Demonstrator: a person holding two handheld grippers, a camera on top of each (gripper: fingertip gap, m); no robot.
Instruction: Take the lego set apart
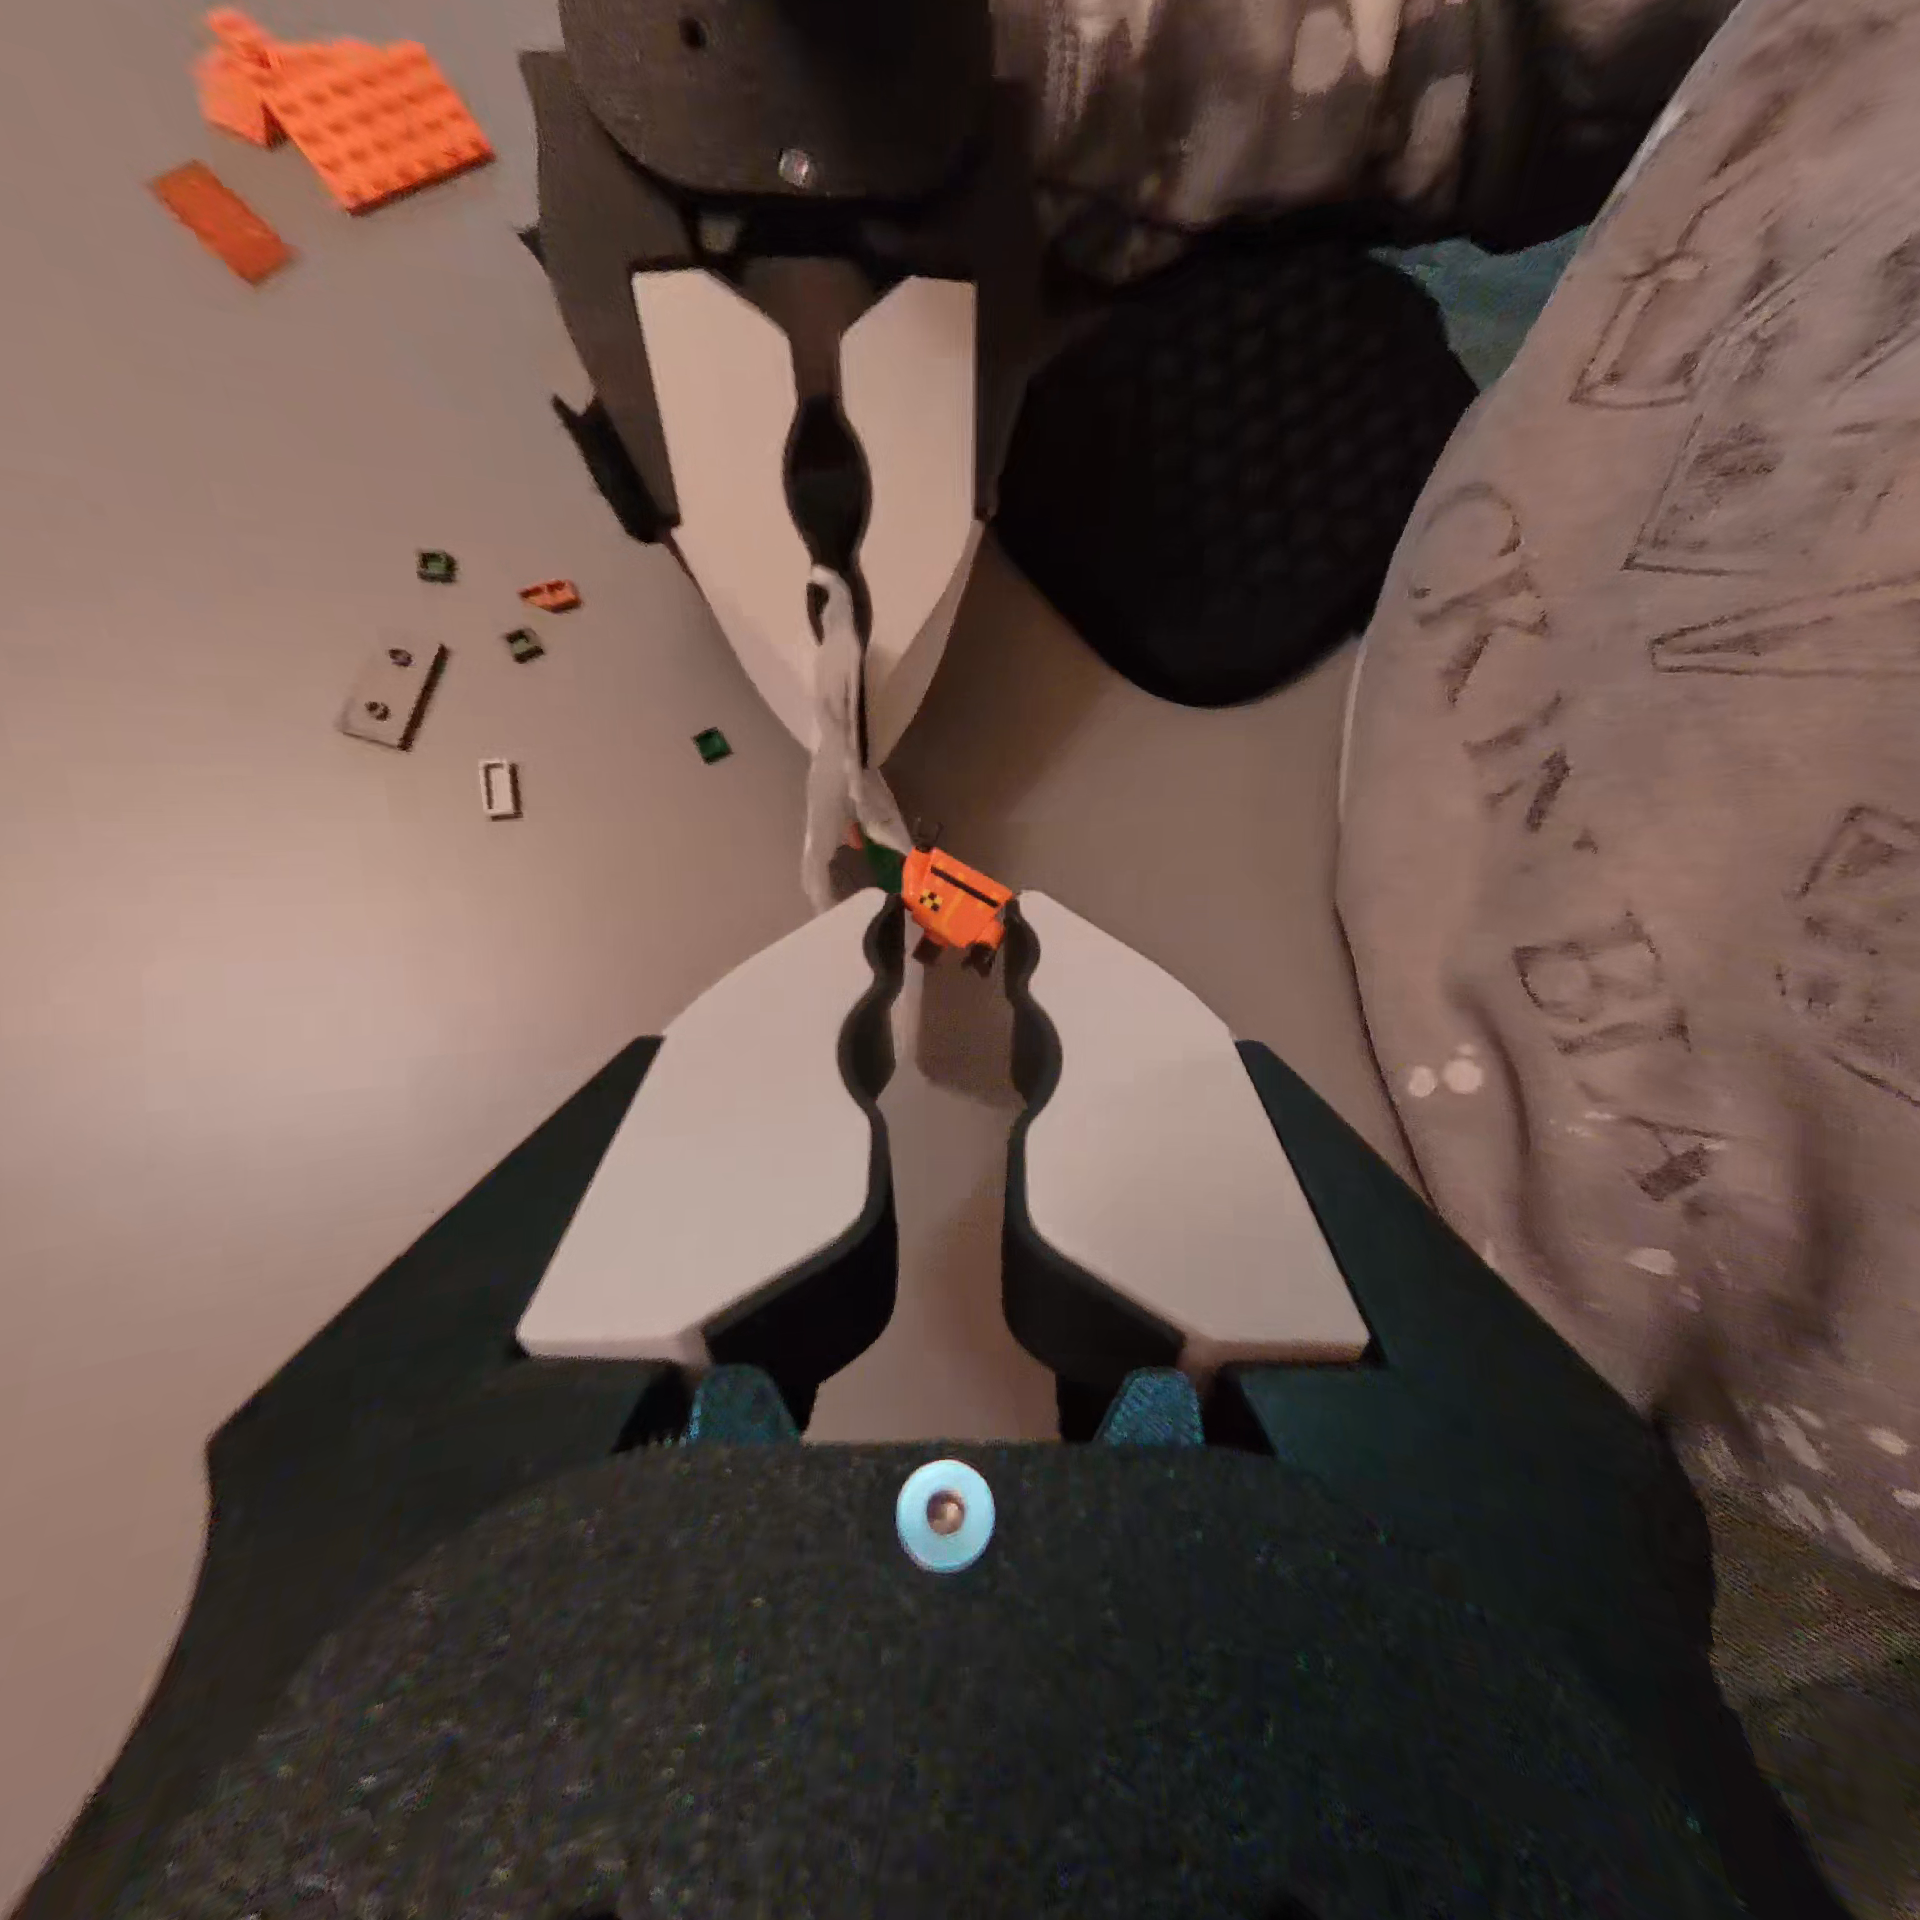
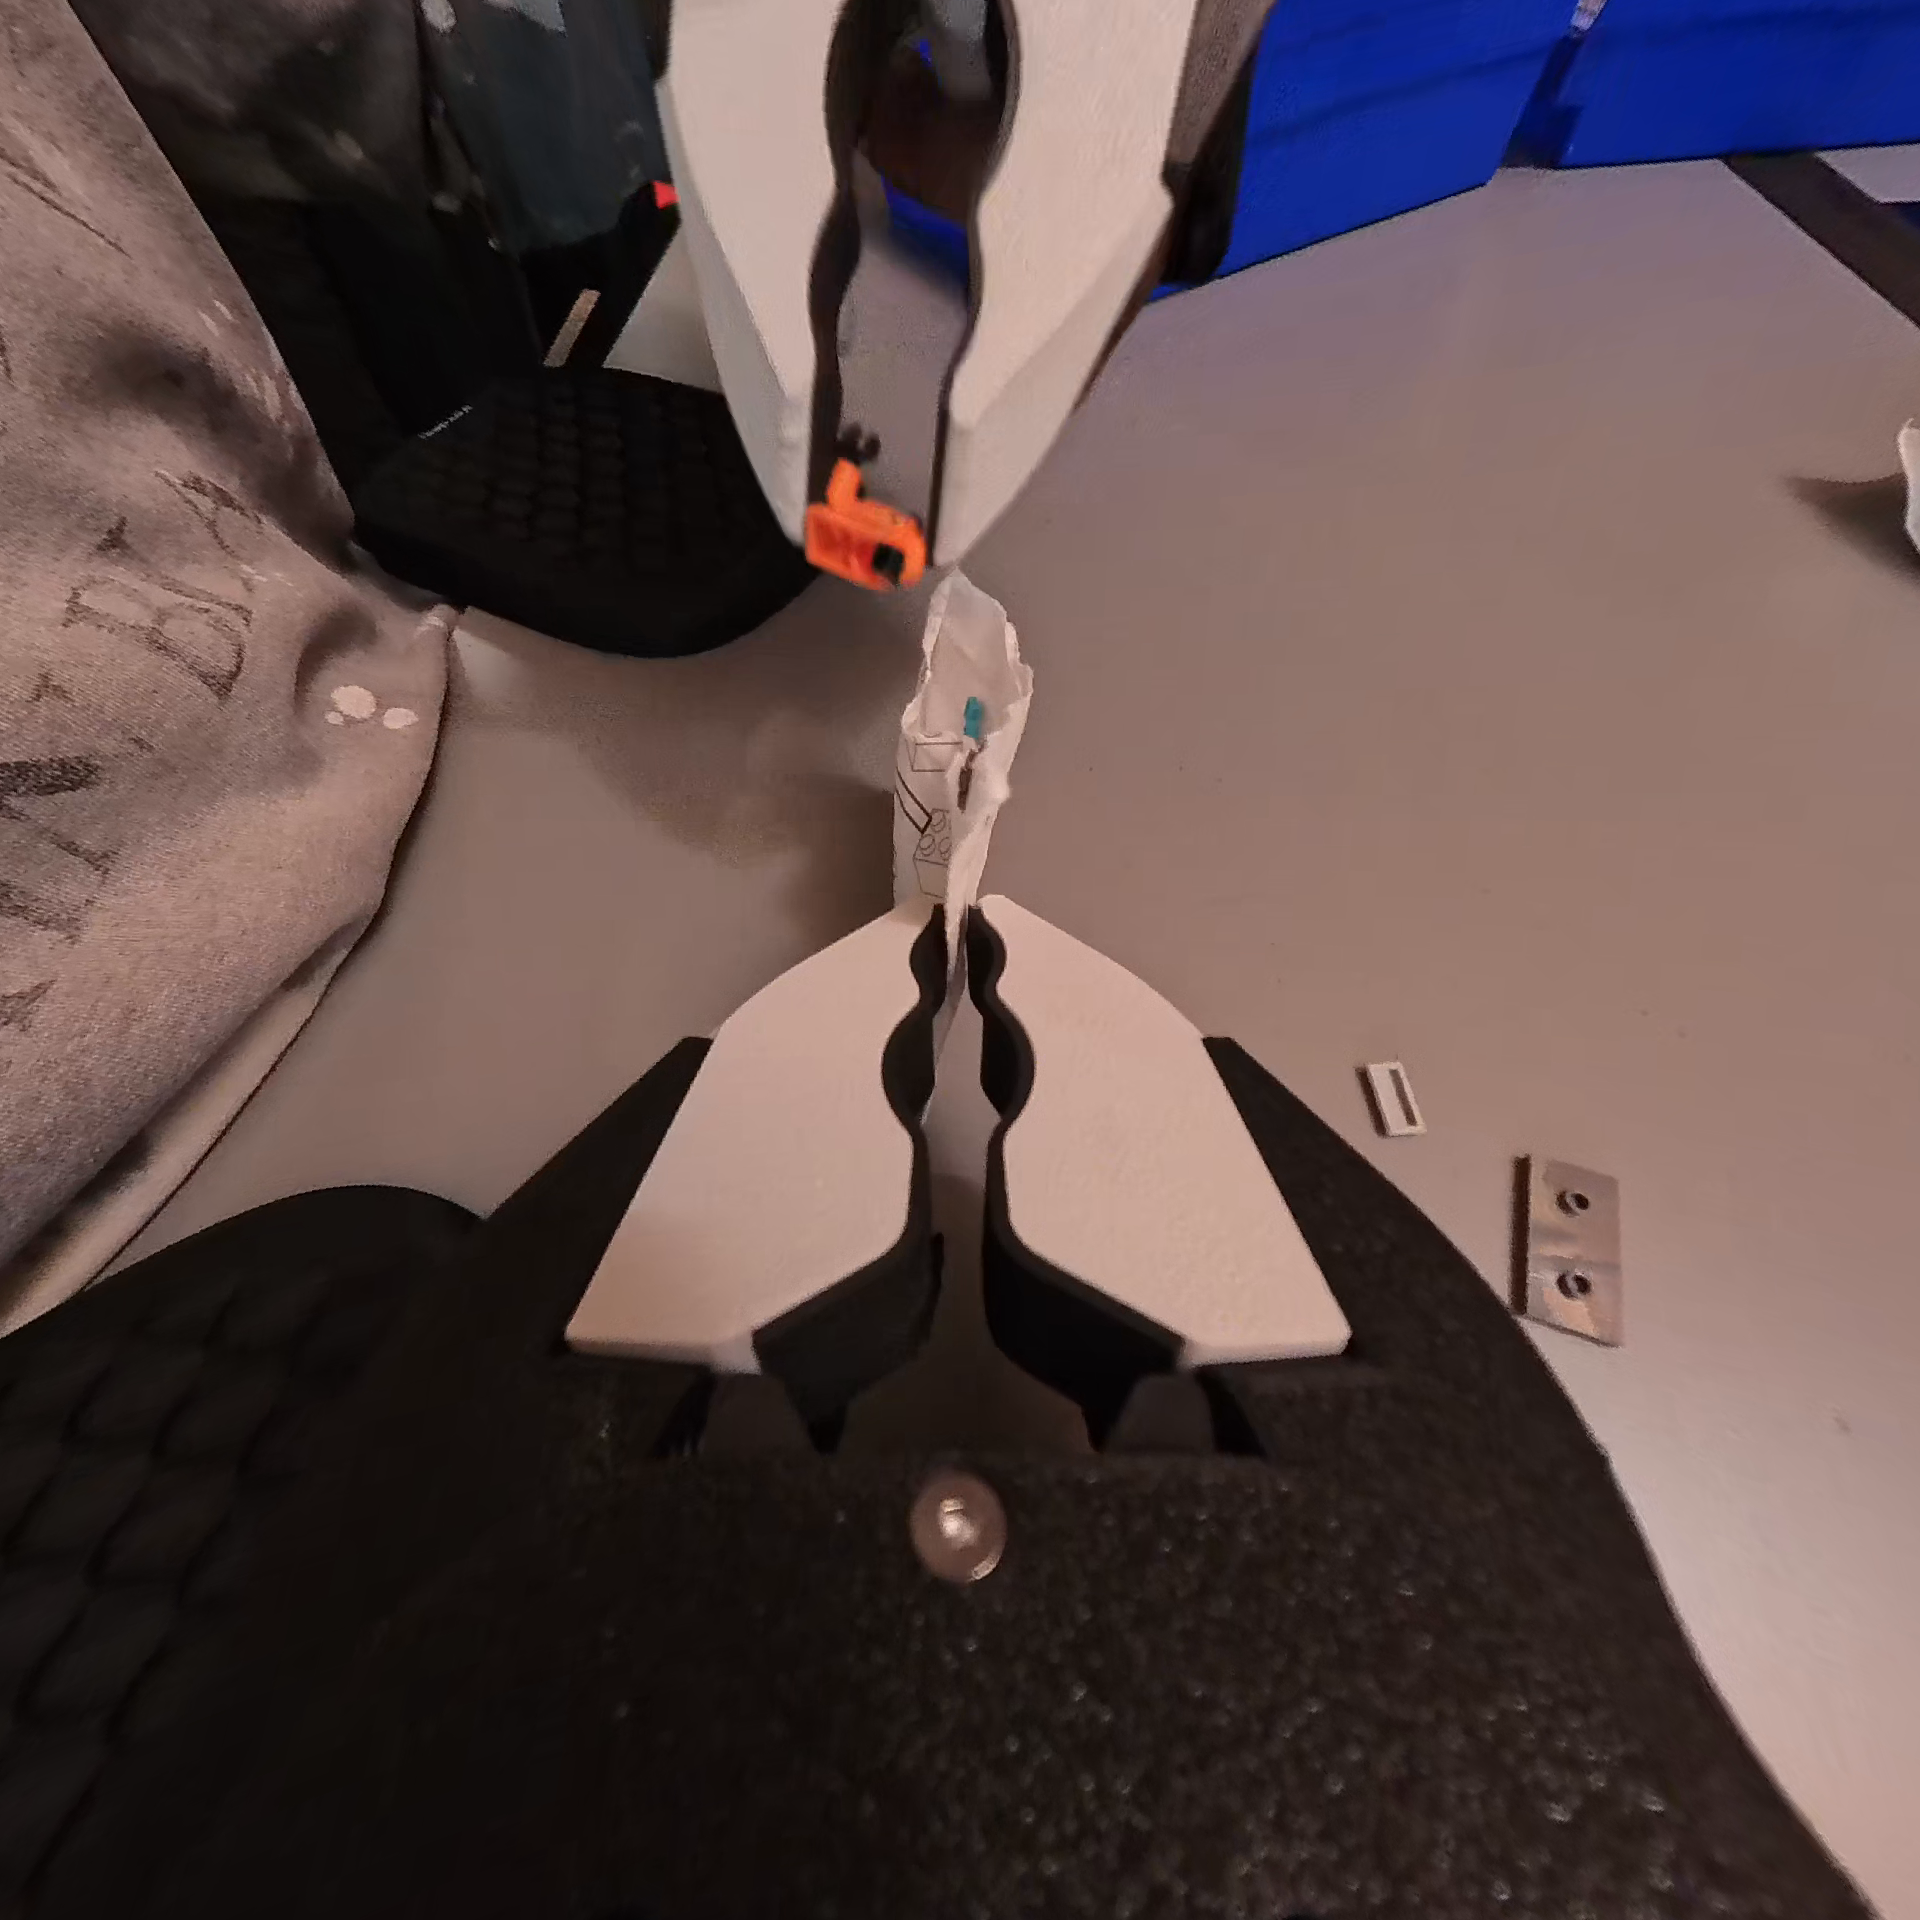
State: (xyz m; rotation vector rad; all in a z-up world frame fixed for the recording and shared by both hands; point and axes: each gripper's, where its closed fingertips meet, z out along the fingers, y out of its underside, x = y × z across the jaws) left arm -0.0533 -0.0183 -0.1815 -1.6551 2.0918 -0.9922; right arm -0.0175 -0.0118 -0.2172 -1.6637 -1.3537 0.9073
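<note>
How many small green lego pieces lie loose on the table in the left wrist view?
3. One lies farthest left, one sits just below the small orange piece, and one lies nearest the right tongs. Others may be hidden behind the tongs.

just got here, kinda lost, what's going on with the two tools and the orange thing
A person is taking a lego set apart with a tool in each hand. The left tool grips a small orange lego piece at its tips. The right tool is shut on a crumpled paper strip, held up to that piece. Already loose on the table are orange plates, a few tiny bits and a grey plate.
</note>
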